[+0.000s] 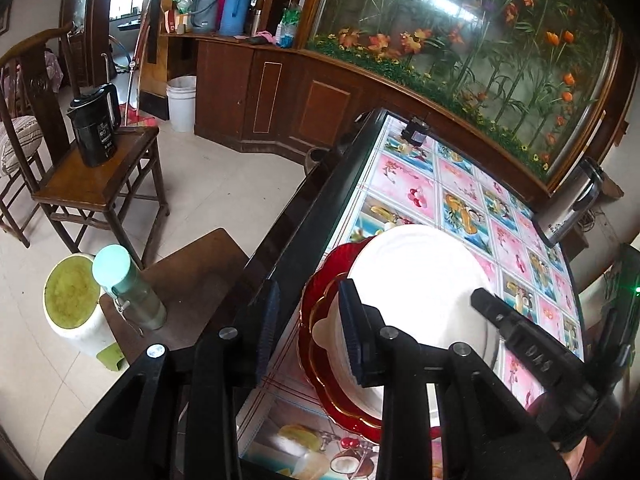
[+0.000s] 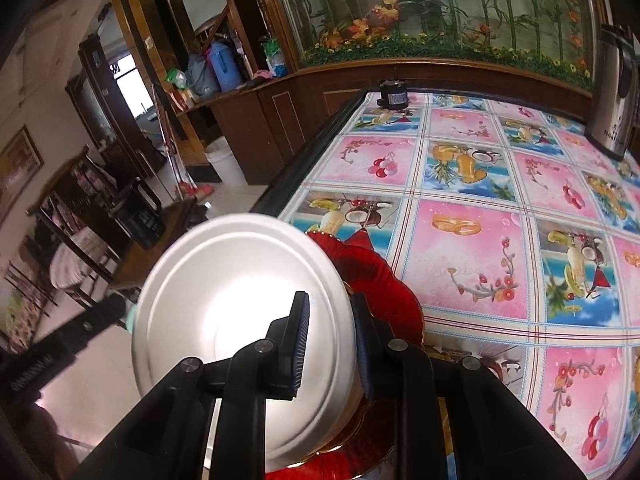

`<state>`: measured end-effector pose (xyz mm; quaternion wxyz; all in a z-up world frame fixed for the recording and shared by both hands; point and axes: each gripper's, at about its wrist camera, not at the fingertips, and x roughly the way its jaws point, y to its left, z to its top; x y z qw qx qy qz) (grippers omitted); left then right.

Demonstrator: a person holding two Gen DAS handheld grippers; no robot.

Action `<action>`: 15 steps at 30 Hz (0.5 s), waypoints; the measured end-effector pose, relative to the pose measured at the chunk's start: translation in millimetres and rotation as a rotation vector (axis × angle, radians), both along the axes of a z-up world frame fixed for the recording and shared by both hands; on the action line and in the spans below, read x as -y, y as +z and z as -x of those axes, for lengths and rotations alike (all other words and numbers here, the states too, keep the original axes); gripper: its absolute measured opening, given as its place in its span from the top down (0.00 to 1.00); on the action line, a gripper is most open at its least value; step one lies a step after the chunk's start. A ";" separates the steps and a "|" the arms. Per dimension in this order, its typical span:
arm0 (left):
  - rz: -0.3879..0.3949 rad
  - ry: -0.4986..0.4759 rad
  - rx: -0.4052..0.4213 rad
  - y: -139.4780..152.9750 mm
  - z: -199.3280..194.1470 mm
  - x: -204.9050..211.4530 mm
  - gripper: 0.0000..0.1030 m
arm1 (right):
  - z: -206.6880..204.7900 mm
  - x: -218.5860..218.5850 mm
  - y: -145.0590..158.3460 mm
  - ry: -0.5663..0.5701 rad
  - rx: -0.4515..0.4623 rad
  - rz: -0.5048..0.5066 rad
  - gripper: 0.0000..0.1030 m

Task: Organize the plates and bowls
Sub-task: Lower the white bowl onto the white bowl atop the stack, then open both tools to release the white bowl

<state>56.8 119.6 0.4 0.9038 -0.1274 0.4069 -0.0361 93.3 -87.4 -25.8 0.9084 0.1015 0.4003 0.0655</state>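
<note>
A white plate (image 1: 420, 280) (image 2: 240, 312) is held tilted above a red gold-rimmed plate (image 1: 320, 344) (image 2: 380, 280) that lies at the near left corner of the table. My right gripper (image 2: 332, 344) is shut on the white plate's rim, one finger on each face. It also shows in the left wrist view as a black finger (image 1: 520, 328) on the plate's right side. My left gripper (image 1: 308, 324) is open, its fingers either side of the table edge, just left of the white plate. What sits under the white plate is mostly hidden.
The table has a pink and blue fruit-pattern cloth (image 2: 480, 208) and a dark edge (image 1: 288, 216). A steel thermos (image 2: 616, 92) and a small black jar (image 2: 394, 96) stand at the far side. A stool with a green bottle (image 1: 128, 288), a bucket (image 1: 72, 300) and a chair with a kettle (image 1: 96, 124) stand left.
</note>
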 end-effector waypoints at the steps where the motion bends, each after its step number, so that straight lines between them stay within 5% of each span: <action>1: 0.003 0.001 0.002 1.3 0.3 -0.3 0.72 | 1.2 4.8 2.4 -0.001 0.007 -0.028 0.77; 15: 0.007 -0.022 0.021 13.2 7.9 14.5 0.72 | 12.4 31.0 14.3 -0.043 0.032 -0.047 0.77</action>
